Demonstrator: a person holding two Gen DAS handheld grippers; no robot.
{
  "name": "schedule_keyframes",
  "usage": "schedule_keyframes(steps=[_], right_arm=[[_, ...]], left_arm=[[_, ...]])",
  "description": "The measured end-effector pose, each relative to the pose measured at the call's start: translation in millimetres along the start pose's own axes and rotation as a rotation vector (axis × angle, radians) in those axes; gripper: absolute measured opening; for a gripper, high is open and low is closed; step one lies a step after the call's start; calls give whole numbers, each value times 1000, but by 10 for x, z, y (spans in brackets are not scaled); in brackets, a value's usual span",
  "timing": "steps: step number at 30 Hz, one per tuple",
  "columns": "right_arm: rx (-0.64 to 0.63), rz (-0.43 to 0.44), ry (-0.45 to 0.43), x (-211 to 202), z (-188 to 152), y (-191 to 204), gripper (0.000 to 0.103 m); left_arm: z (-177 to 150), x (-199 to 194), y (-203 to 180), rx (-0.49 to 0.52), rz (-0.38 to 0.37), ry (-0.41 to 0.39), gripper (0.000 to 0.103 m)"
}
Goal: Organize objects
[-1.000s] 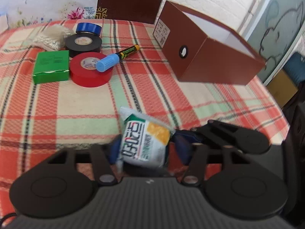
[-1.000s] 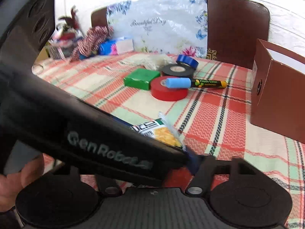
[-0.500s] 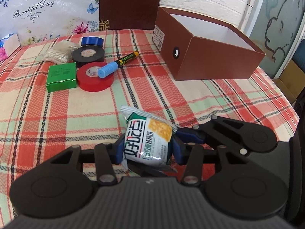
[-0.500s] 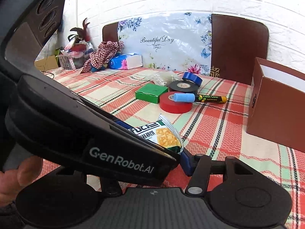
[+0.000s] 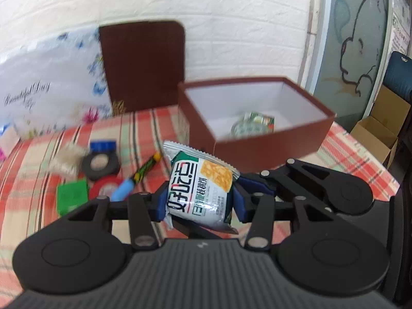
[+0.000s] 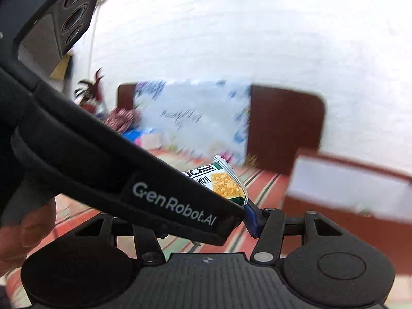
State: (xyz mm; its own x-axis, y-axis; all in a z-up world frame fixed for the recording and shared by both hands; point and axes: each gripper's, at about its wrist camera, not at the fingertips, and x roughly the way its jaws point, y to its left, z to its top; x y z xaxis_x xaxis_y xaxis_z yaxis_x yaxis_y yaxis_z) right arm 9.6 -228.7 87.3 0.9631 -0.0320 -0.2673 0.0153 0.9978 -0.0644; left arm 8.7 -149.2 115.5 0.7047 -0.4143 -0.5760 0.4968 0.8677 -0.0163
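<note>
My left gripper (image 5: 198, 199) is shut on a white and green snack packet (image 5: 200, 188) and holds it in the air above the checked tablecloth. The open brown box (image 5: 257, 118) stands behind and to the right, with a similar packet (image 5: 252, 126) inside. The snack packet also shows in the right wrist view (image 6: 221, 181), just over the left gripper's black body (image 6: 123, 170), which hides most of my right gripper (image 6: 206, 221). Only one blue pad (image 6: 252, 219) shows beside the packet's corner; whether it grips is unclear.
On the left of the cloth lie a green box (image 5: 73, 195), a red tape roll (image 5: 103, 186), a black tape roll (image 5: 101, 166), a blue tape roll (image 5: 103, 145), a blue-capped marker (image 5: 136, 180) and a bag of swabs (image 5: 67, 159). A brown chair back (image 5: 144, 64) stands behind.
Both grippers have risen and tilted up from the table. The left gripper has lifted the snack packet, and the box's inside has come into sight.
</note>
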Motion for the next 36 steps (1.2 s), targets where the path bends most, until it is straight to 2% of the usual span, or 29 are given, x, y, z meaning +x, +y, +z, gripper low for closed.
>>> schedule_keyframes(steps=[5,13,15,17,19,22,24,27,30,33,36], right_arm=[[-10,-79,-44,68,152,-341,55],[-15,-256,-34,251,139,-901,56],[0,-318,8,388,81,-1047,65],[41,-367,61,467,-6,-1175,65],[96,-383,48,394,-84,-1246,65],[142,-393,6,250,-163,-1251,66],[155,-384,-16,184,-187,-1189,66],[148,-328,-99,61,-219,-979,67],[109,-234,-160,35,-206,-670,67],[86,-104,-108,173,-194,-401,67],[82,-2,-11,340,-250,-159,66]], left_arm=[[379,213,-180,51,-28,-45,51],[755,796,-531,83,-118,-65,52],[784,990,-615,76,-109,-61,57],[766,1142,-643,47,-97,-37,60],[701,1205,-632,31,-106,-17,60],[595,1112,-561,35,-94,-40,62],[535,944,-452,19,-103,-69,63],[384,546,-227,-4,-96,-130,63],[149,162,78,-22,-24,-153,64],[-208,-20,493,-71,85,-101,64],[-590,-93,965,-215,194,0,64]])
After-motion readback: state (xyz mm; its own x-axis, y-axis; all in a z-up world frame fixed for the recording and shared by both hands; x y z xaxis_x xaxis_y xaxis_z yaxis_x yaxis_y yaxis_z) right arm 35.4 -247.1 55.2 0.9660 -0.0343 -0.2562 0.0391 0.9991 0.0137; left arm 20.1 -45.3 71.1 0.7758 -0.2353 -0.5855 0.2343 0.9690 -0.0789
